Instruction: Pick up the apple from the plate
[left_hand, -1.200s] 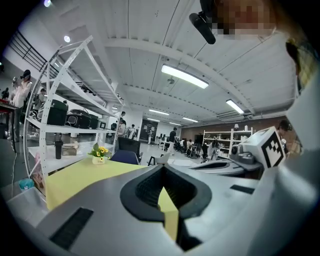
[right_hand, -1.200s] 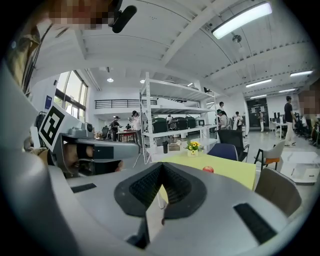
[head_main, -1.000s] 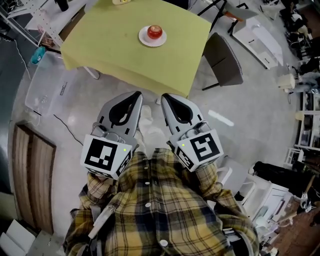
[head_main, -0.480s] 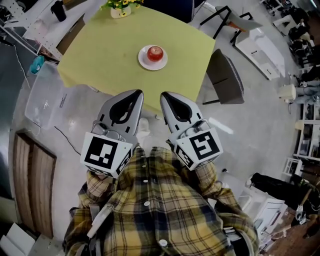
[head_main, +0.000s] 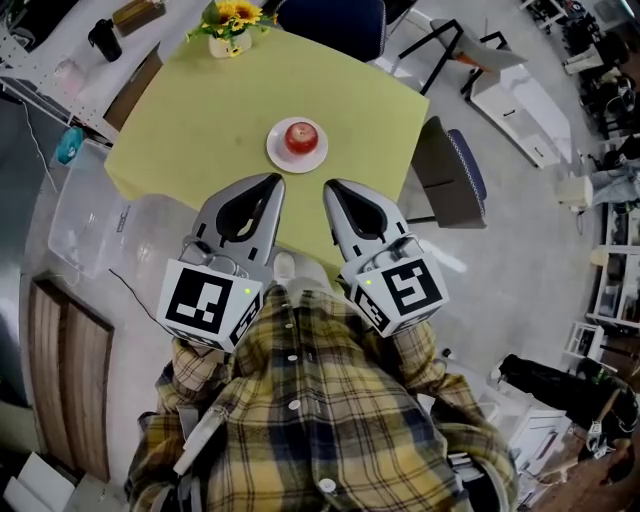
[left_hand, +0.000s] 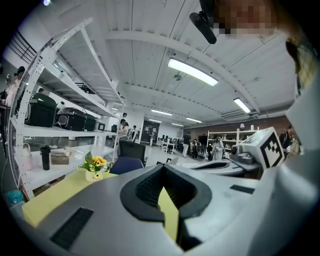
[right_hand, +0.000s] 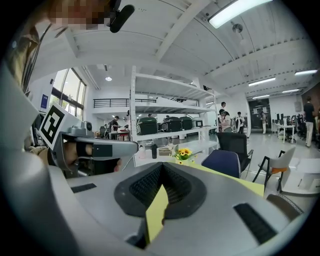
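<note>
- The apple (head_main: 301, 136), red, sits in the middle of a white plate (head_main: 275, 153) on the table (head_main: 190, 120), which has a yellow-green cloth over it.
- The plate is toward the near edge of the table, ahead of the 2 grippers and between the lines they point along; neither one touches it.
- The left gripper (head_main: 272, 182) is held out low in front of the person's plaid shirt (head_main: 300, 400), its tip over the table's near edge. In the left gripper view (left_hand: 162, 167) its jaws meet at the tips with nothing between them; only a sliver of the yellow cloth shows through the gap behind the tips.
- The right gripper (head_main: 330, 186) is just beside it, parallel and apart. In the right gripper view (right_hand: 161, 167) its jaws are likewise closed tip to tip and empty.
- A small vase of sunflowers (head_main: 230, 20) stands at the far corner of the table, well apart from the plate.
- A blue chair (head_main: 335, 20) is at the far side, and a grey chair (head_main: 450, 175) at the right side.
- A clear plastic bin (head_main: 80, 215) lies on the floor to the left of the table.
</note>
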